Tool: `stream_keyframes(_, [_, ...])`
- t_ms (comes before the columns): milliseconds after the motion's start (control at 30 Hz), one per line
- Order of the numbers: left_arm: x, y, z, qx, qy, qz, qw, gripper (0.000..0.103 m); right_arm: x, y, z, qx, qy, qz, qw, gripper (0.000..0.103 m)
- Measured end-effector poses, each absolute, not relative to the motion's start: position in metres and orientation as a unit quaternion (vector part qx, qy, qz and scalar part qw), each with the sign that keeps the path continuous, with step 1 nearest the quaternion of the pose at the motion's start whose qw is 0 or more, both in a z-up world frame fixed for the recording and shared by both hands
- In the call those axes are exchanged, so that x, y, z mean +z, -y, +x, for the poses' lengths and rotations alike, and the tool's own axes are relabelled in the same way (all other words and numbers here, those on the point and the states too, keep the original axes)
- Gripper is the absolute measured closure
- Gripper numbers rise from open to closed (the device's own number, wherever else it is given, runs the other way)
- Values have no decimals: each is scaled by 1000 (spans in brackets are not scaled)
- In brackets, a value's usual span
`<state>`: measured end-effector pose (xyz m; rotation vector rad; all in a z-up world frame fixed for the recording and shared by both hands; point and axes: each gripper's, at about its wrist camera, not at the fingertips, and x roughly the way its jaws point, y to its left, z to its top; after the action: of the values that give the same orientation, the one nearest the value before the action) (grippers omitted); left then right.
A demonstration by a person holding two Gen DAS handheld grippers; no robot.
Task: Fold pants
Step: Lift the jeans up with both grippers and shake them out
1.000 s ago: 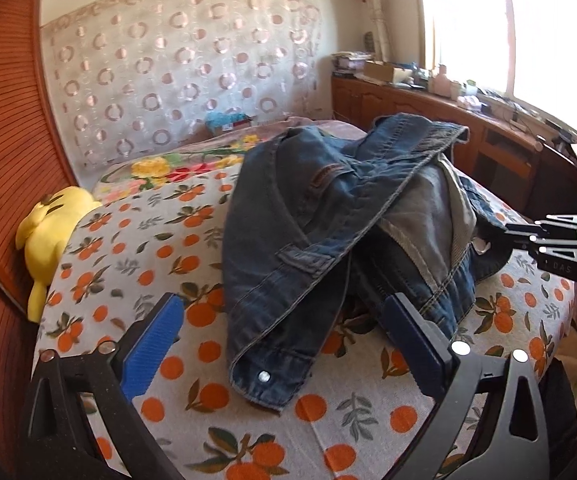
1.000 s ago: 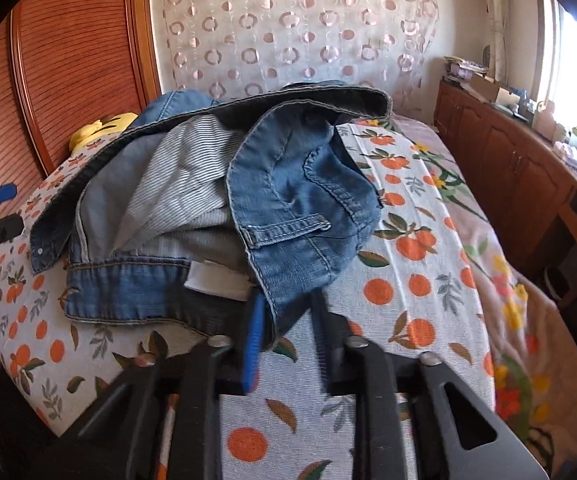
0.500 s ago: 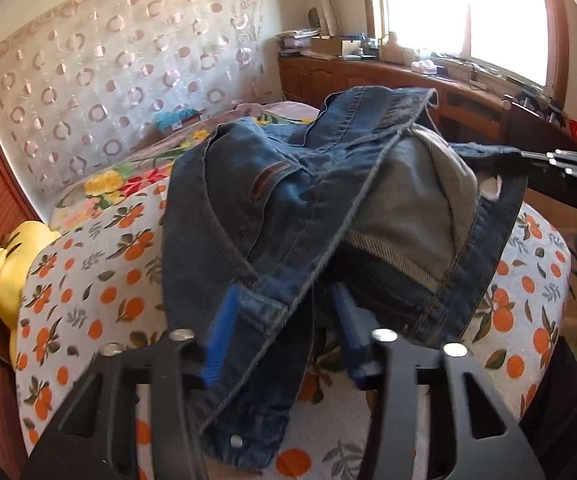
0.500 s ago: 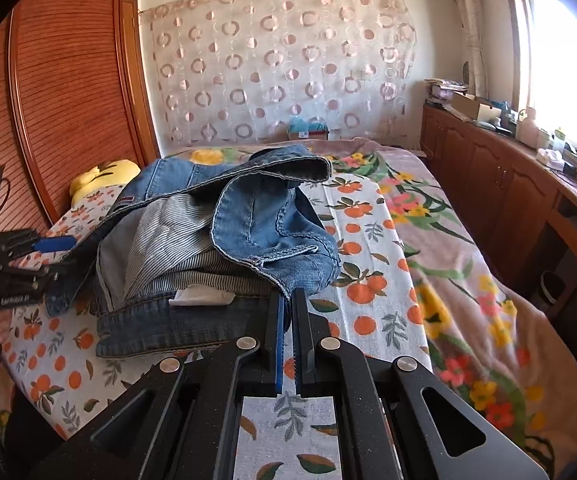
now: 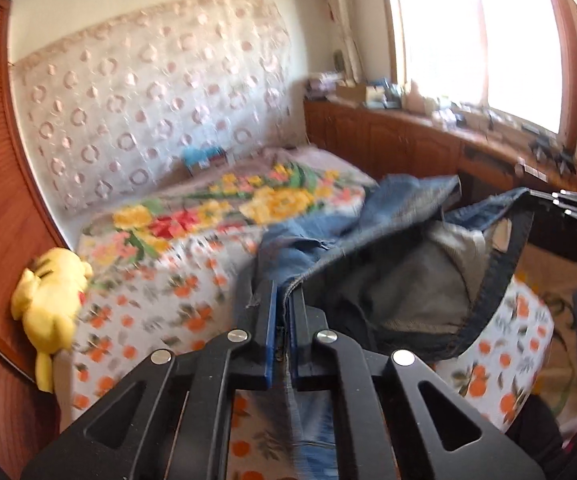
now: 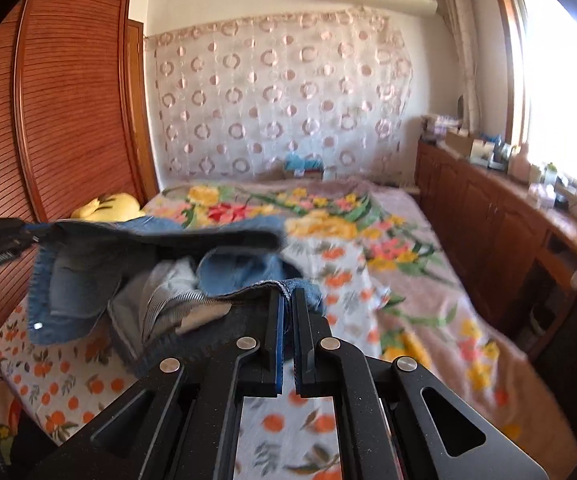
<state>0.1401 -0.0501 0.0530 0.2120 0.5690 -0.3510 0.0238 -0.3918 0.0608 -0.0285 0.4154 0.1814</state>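
Holding jeans waistband between us | left tongs, right tongs both clenched on denim | band ran tong-to-tong, equally near

The blue denim pants hang stretched between the left gripper and the right gripper, both clamped on the waistband, so that span blocks the middle, while the orange-print bedspread under it lies bare. Beyond, the flowered blanket is wide open up to the circle-patterned curtain. On the sides, a slatted wooden wardrobe with a yellow plush toy hems one edge, a low wooden cabinet the other.
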Motion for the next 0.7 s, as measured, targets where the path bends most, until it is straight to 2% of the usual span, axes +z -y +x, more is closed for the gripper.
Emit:
stream_keyframes(333, [151, 33, 110, -154, -195, 107, 963, 99, 178, 417, -15, 42, -104, -62, 992, 101])
stream_keyframes(533, [180, 23, 79, -173, -163, 89, 967, 99, 249, 436, -47, 5, -60, -70, 996, 101])
stream_keyframes(700, [181, 9, 55, -178, -148, 78, 970, 99, 264, 421, -59, -4, -47, -82, 996, 101])
